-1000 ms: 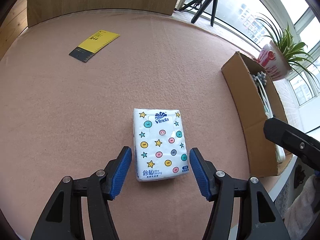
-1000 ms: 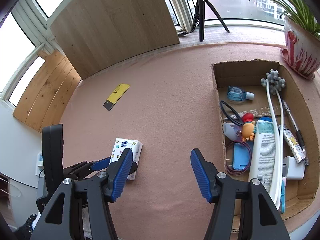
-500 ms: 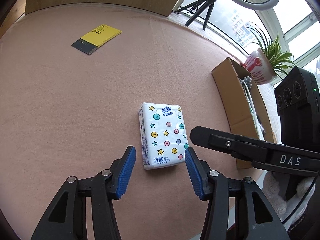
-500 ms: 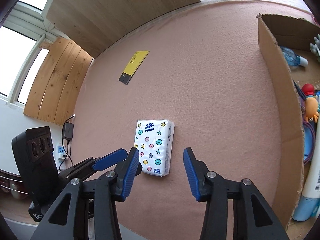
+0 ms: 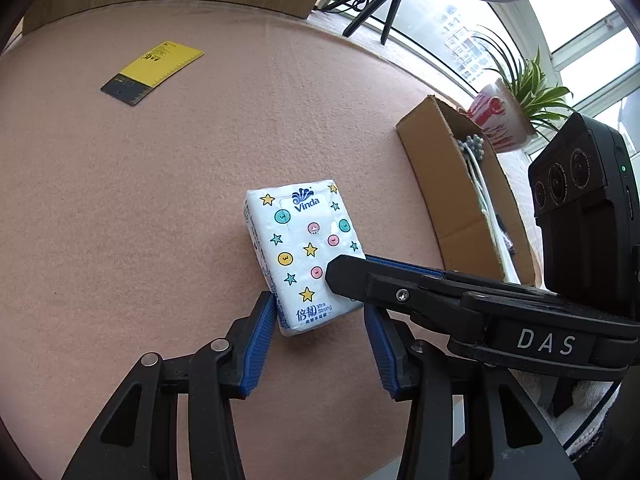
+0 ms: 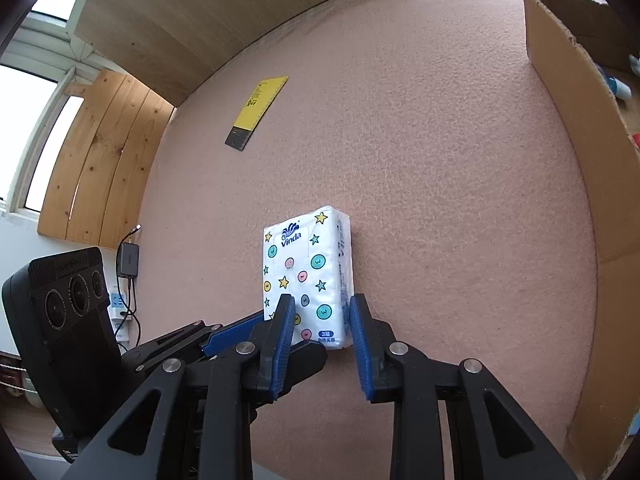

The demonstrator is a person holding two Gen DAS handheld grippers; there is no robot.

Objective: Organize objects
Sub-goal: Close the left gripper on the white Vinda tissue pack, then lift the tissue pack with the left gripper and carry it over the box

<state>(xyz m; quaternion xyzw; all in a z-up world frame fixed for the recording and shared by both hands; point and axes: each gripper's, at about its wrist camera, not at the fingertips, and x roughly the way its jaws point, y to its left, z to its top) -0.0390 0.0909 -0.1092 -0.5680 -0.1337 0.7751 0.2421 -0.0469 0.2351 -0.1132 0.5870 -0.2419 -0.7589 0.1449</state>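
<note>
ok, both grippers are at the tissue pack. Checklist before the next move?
1. Tissue pack between the left gripper jaws: ok, near end only. The jaws have just been closing, and one pad is apart from the pack.
2. Right gripper square on the pack: not ok. One finger overlaps the top face and the other is beside the side wall. Its jaws have just been closing.
3. Firm grip by either gripper: cannot tell.
4. Grippers clear of each other: not ok. A right finger crosses the left jaw gap.
5. Way to the cardboard box: ok, bare felt between.
6. Yellow ruler out of the way: ok.
</note>
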